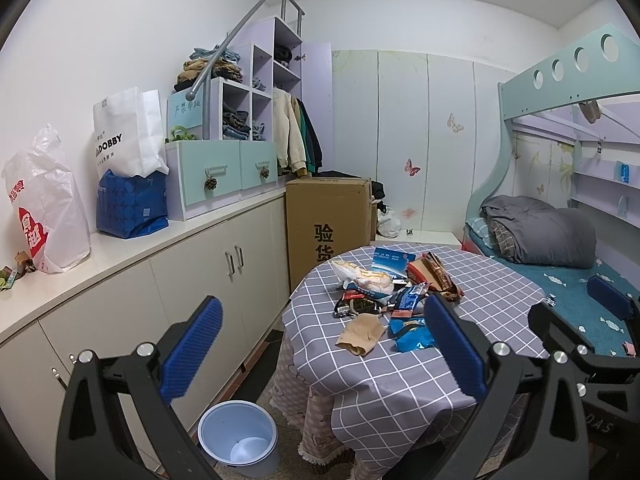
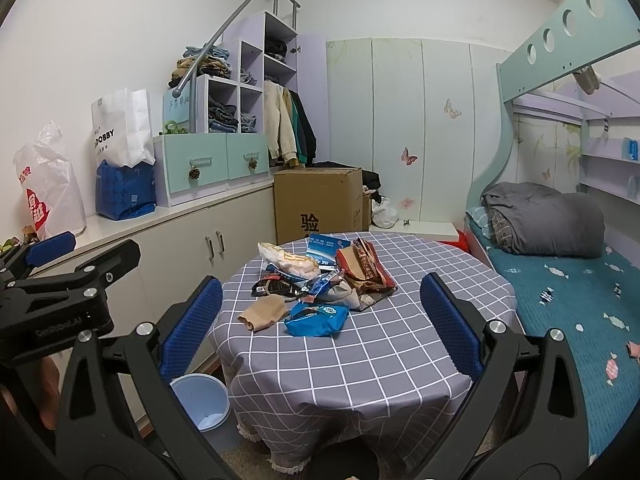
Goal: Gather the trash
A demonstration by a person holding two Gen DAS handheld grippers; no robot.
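Table: round table [image 2: 360, 360] with grey checked cloth sits between the cabinet run and the bed; you face its near edge, nothing picked yet.
Bed: bunk bed [image 2: 560, 300] lies just beside the table on your right, so little swing room there.
Cabinets: white cabinet run [image 1: 140, 300] on your left leaves a narrow floor gap down to the bin.
Bin: light blue trash bin [image 1: 240, 440] stands on the floor by the table's left side, mouth open and below the table edge; looks nearly empty.
Trash pile: wrappers [image 2: 320, 280] are heaped at the far-centre of the tabletop, overlapping.
Left gripper: left gripper [image 1: 320, 348] is spread wide, holds nothing, hangs short of the near edge.
Right gripper: right gripper [image 2: 320, 320] is spread wide too, empty, lined up with the pile.
First pick: take the blue packet [image 2: 316, 320], nearest you and on top, or the tan crumpled piece [image 2: 262, 312] beside it.
How: come in low over the cloth, pinch a raised fold, don't snag the cloth.
Carry: lift clear of the table edge, then go left and down to the bin.
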